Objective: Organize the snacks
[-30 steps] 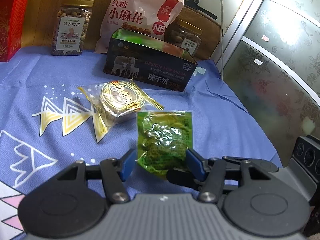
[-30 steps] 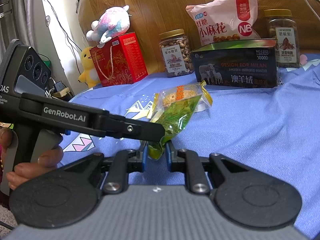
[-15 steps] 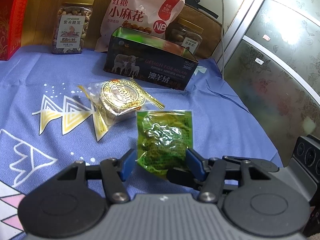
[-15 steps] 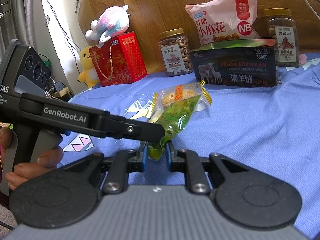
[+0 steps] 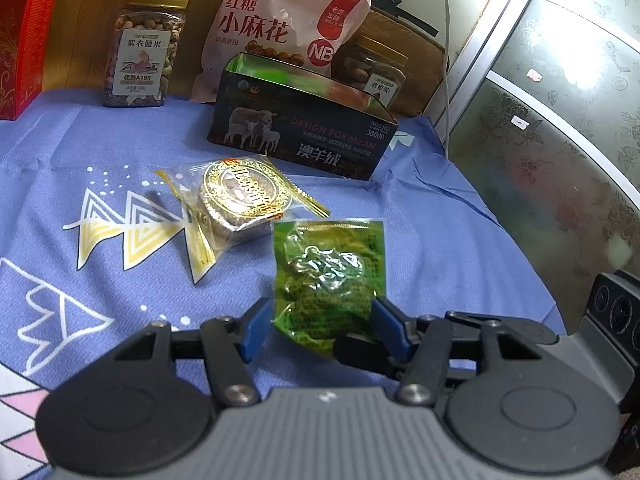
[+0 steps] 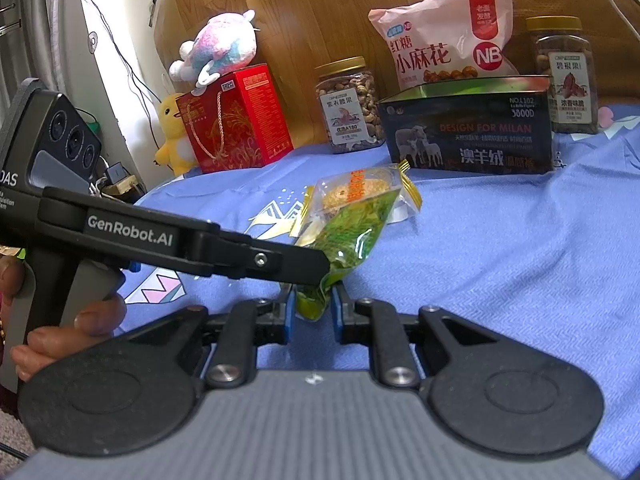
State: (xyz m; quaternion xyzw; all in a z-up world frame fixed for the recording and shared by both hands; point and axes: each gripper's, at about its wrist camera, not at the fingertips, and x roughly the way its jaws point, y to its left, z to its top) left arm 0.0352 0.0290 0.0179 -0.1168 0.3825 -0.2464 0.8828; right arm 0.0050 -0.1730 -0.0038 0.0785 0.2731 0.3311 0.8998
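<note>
Between our tools, the green packet (image 5: 330,280) sits lifted off the blue cloth (image 5: 432,240): our right tool (image 6: 313,307) is pinched tight on its near corner, while our left tool (image 5: 320,322) stands wide, its blue pads either side of the packet. Just behind lies the gold-wrapped cake (image 5: 236,196), the dark tin (image 5: 300,136) beyond it.

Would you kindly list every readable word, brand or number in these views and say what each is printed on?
"GenRobot.AI": left gripper arm.
"红糖 小麻花", "NB": pink snack bag.
"DESIGN FOR MILAN", "澳羊绒", "NO.L102", "3800D": dark tin box.
"紫衣腰果", "优选A180": left nut jar.
"碧根果": right nut jar.
Red gift box, gold pastry packet and green snack packet: print too blurred to read.
</note>
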